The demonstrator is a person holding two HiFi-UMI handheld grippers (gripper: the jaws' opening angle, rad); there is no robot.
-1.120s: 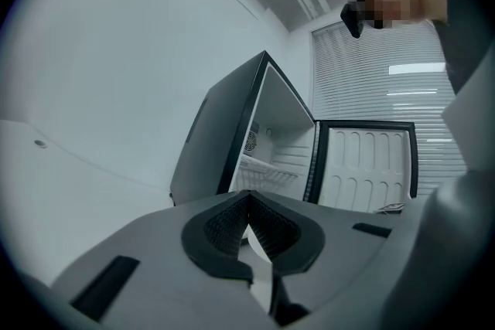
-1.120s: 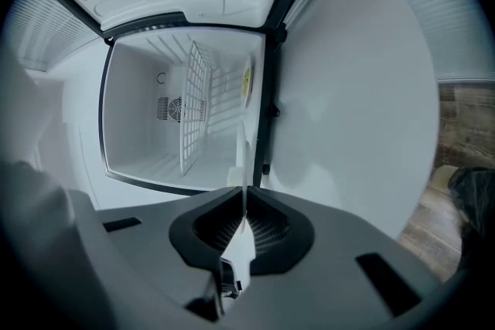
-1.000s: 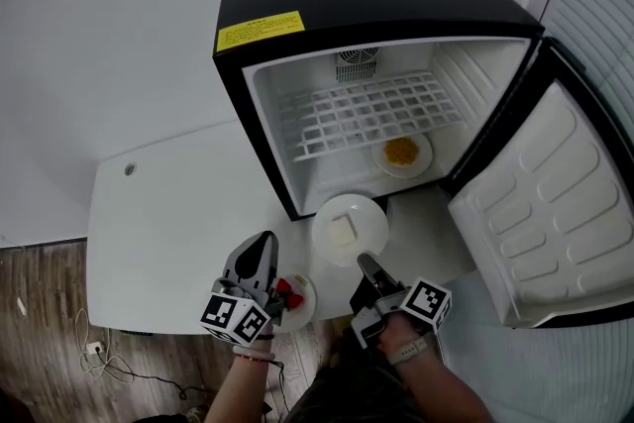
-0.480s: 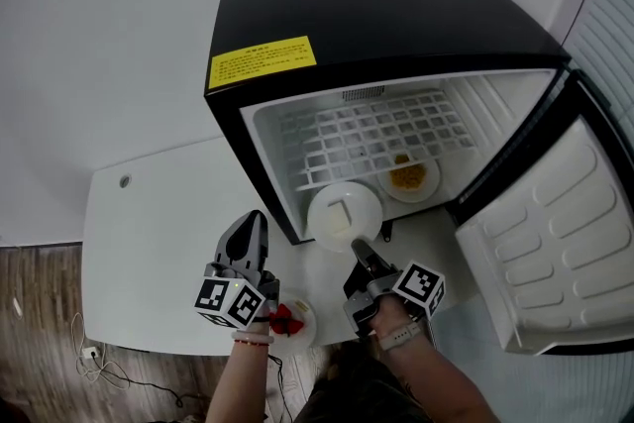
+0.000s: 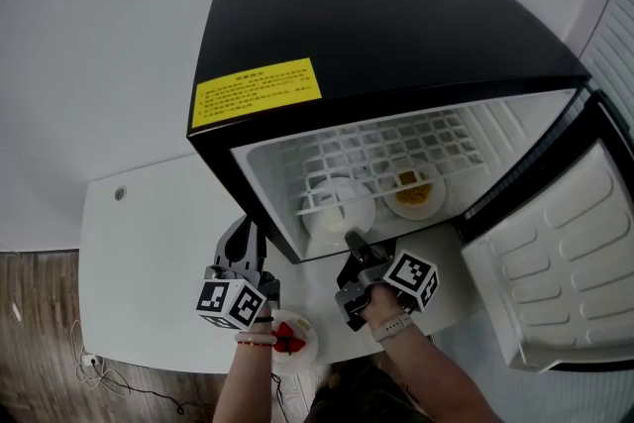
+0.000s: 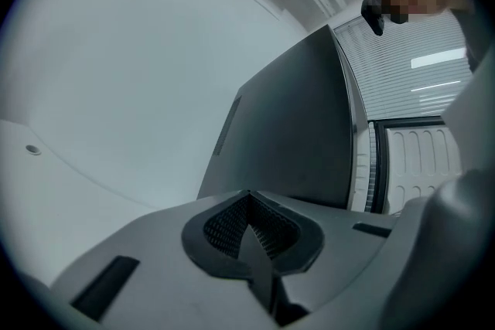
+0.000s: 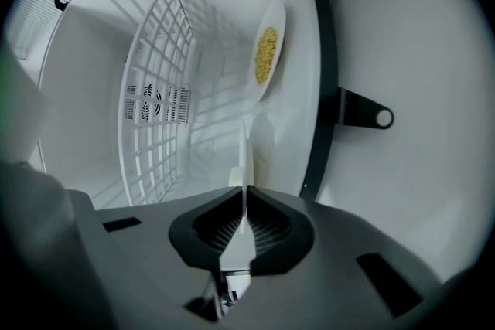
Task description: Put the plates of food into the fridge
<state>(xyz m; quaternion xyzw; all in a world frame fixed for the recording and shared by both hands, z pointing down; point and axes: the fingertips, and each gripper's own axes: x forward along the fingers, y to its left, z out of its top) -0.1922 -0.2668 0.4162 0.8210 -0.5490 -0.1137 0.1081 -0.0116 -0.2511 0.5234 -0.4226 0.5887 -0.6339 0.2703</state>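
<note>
My right gripper (image 5: 355, 240) is shut on the near rim of a white plate (image 5: 335, 206) that carries a pale block of food. The plate sits inside the lower part of the open black fridge (image 5: 396, 35), left of a second plate with yellow food (image 5: 413, 194). In the right gripper view the held plate (image 7: 245, 158) shows edge-on between the shut jaws of the right gripper (image 7: 244, 206), with the yellow-food plate (image 7: 267, 54) beyond. My left gripper (image 5: 242, 233) is shut and empty beside the fridge's left wall (image 6: 294, 135).
A small plate with strawberries (image 5: 289, 339) lies on the white table (image 5: 149, 253) by my left wrist. A white wire shelf (image 5: 386, 149) spans the fridge above the plates. The fridge door (image 5: 550, 263) stands open to the right.
Both grippers have moved forward toward the fridge. The plate in the right gripper has gone from the table in front of the fridge into its lower compartment. The strawberry plate stayed behind.
</note>
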